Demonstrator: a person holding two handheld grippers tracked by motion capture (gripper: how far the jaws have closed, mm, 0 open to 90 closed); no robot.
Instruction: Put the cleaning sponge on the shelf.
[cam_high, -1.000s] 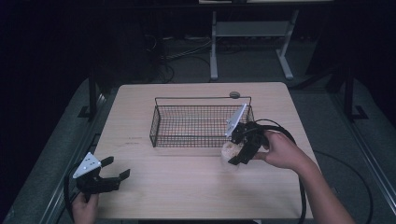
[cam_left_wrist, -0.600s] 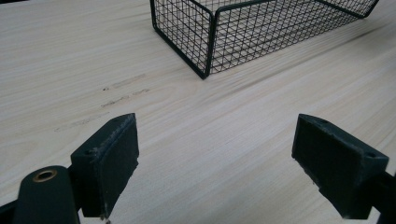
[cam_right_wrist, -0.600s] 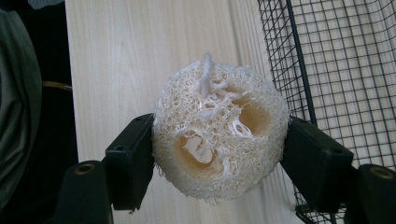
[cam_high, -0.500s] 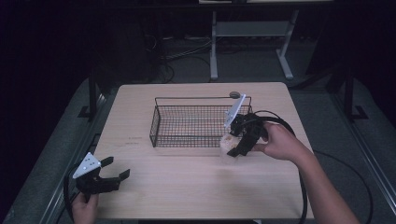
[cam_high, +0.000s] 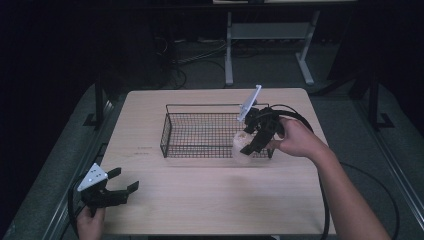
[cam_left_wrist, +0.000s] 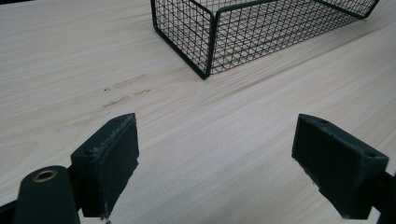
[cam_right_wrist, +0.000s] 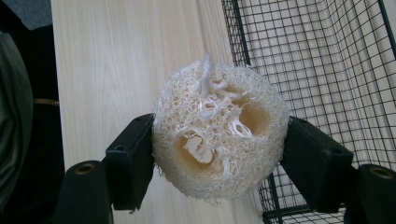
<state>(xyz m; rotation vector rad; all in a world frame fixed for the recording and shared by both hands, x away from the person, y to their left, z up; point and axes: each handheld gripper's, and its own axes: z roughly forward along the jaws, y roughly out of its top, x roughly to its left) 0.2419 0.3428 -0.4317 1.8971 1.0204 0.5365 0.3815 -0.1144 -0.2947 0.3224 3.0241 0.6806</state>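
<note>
Pale wood table (cam_high: 210, 200) in dark room

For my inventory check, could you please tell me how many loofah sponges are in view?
1: a pale, fibrous round loofah sponge, clamped in the right gripper at the near right corner of the black wire basket.

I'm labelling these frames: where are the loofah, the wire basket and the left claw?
loofah (cam_right_wrist: 219, 135), right gripper view, its holed face.
wire basket (cam_high: 165, 136), high view, left end wall.
left claw (cam_high: 119, 186), high view, between its fingertips.

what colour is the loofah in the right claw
Pale cream loofah, with tan hollows; clearest in the right gripper view.
</note>
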